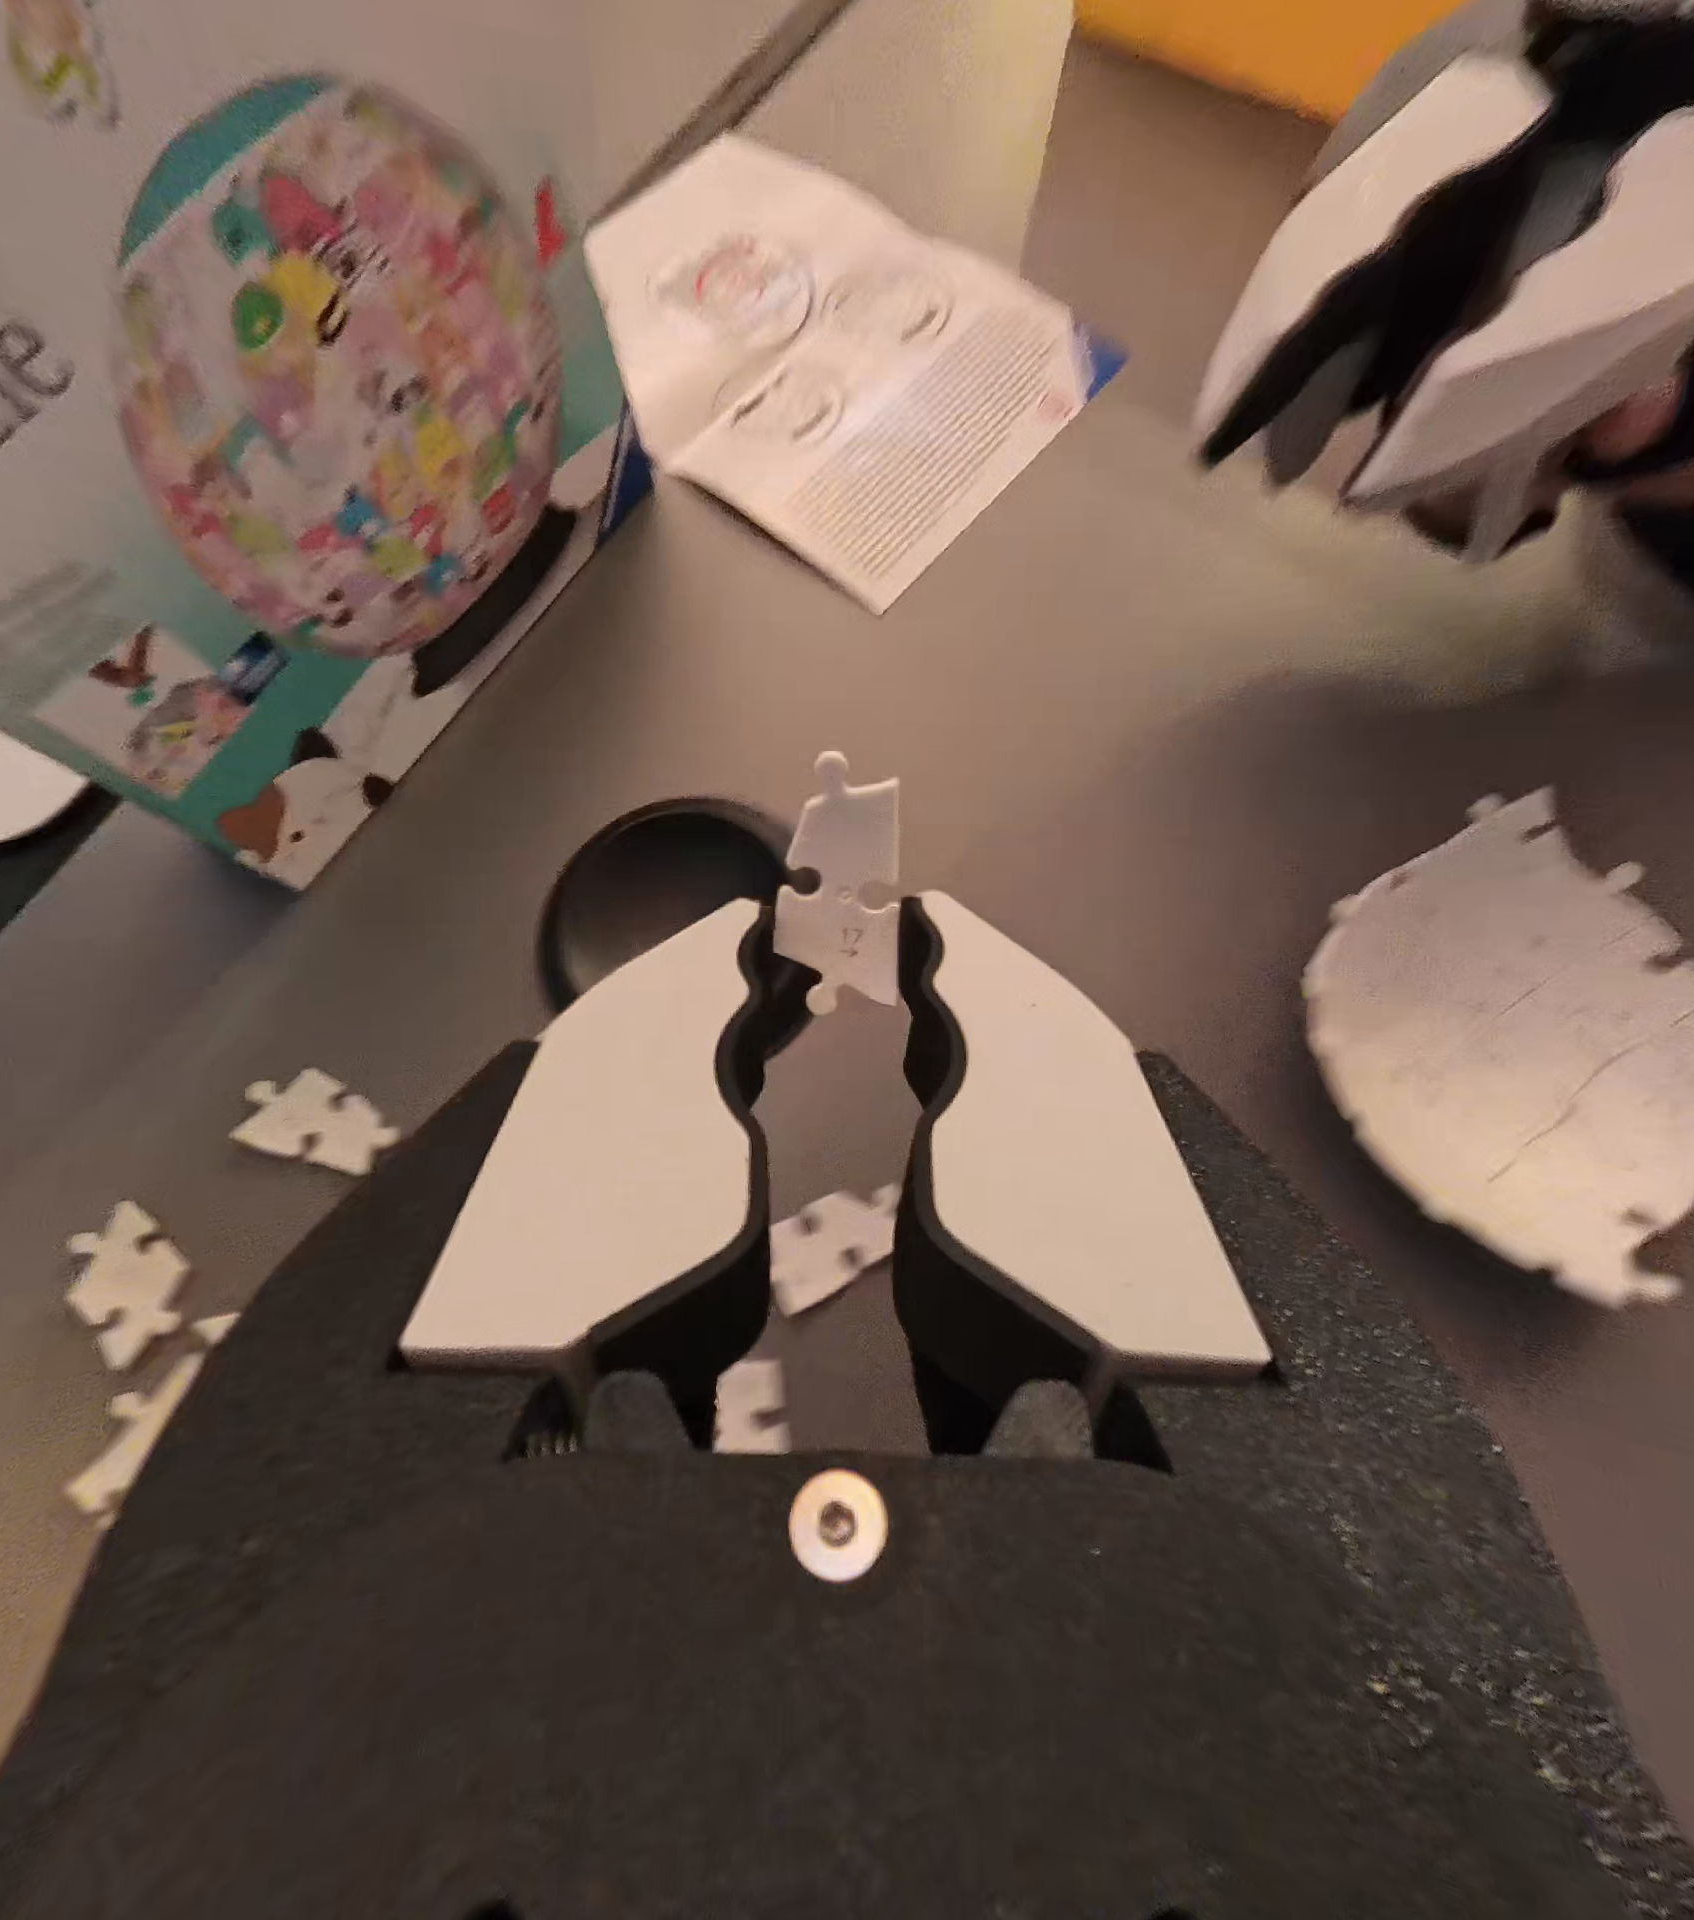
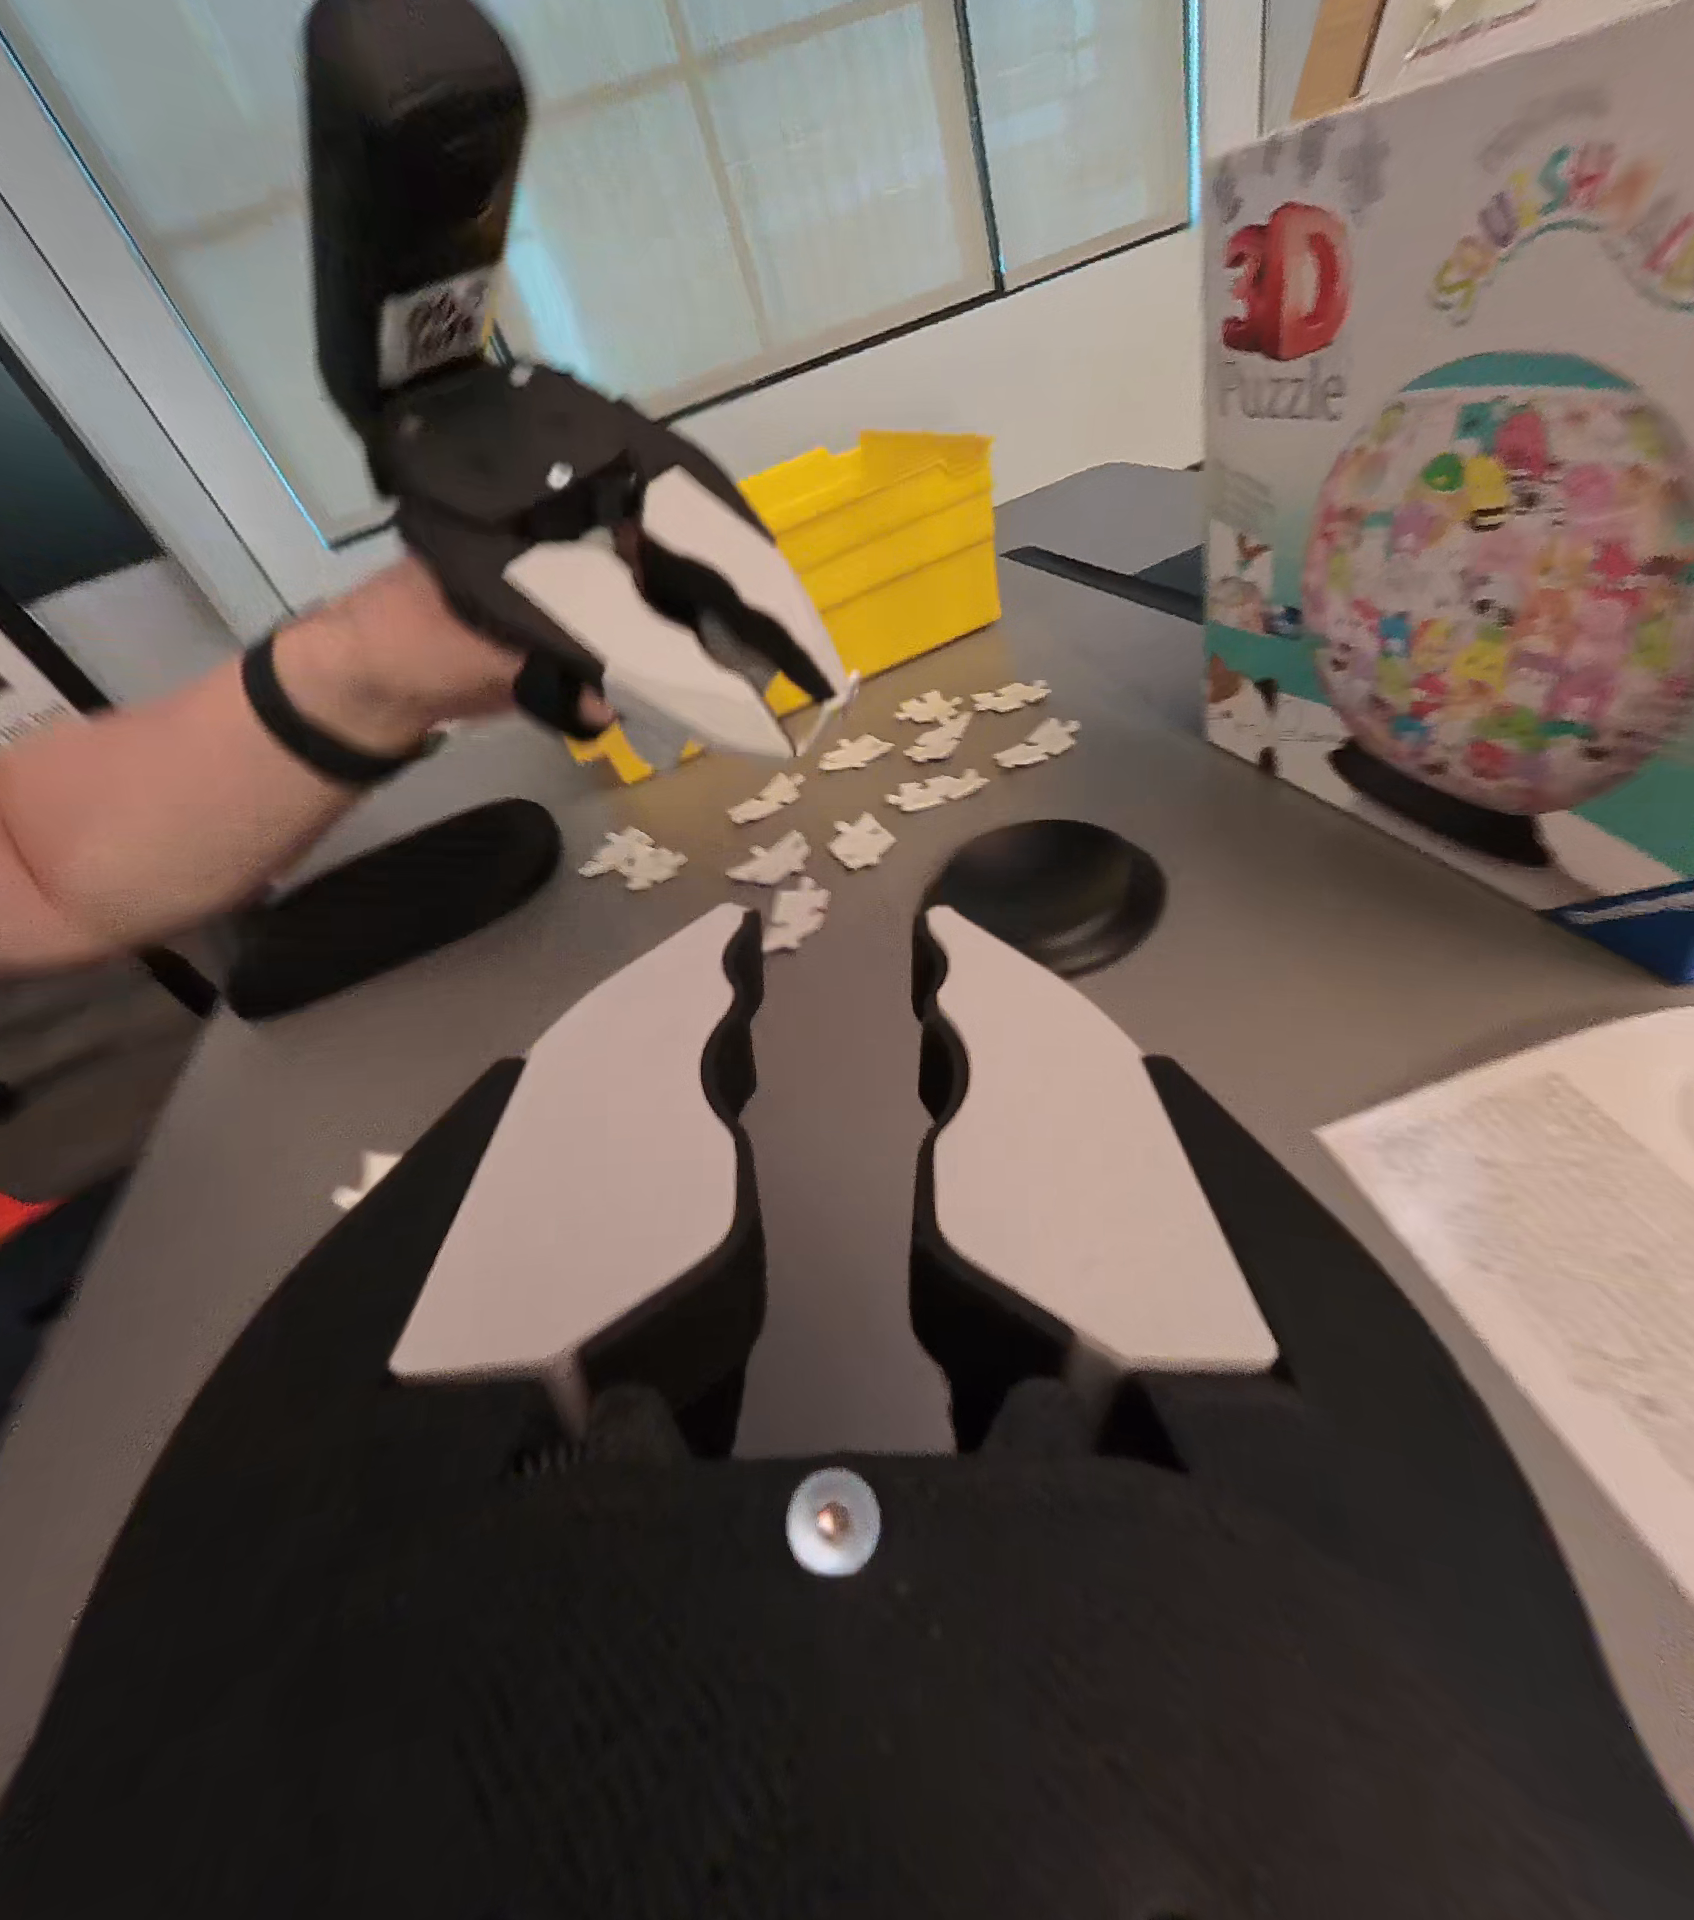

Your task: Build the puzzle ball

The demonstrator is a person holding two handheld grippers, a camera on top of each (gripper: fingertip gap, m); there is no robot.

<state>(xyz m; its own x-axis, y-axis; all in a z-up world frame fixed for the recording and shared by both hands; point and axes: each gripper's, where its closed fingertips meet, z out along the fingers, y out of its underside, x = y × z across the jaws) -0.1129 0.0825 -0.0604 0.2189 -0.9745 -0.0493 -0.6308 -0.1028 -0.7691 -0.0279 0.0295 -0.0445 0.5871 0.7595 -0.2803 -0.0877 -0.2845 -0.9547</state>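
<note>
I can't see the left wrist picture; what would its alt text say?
The left gripper holds two joined white puzzle pieces upright at its fingertips above a grey table. A curved, partly built puzzle section lies to the right, loose pieces to the left. Behind are a black round stand, the puzzle box, a leaflet and the right gripper.

Open grey table (image 2: 853, 1039) straight ahead between loose pieces (image 2: 853, 790) and black stand (image 2: 1045, 894). Blocked right by puzzle box (image 2: 1508, 520) and leaflet (image 2: 1601, 1247), far side by yellow bins (image 2: 884, 551).
</note>
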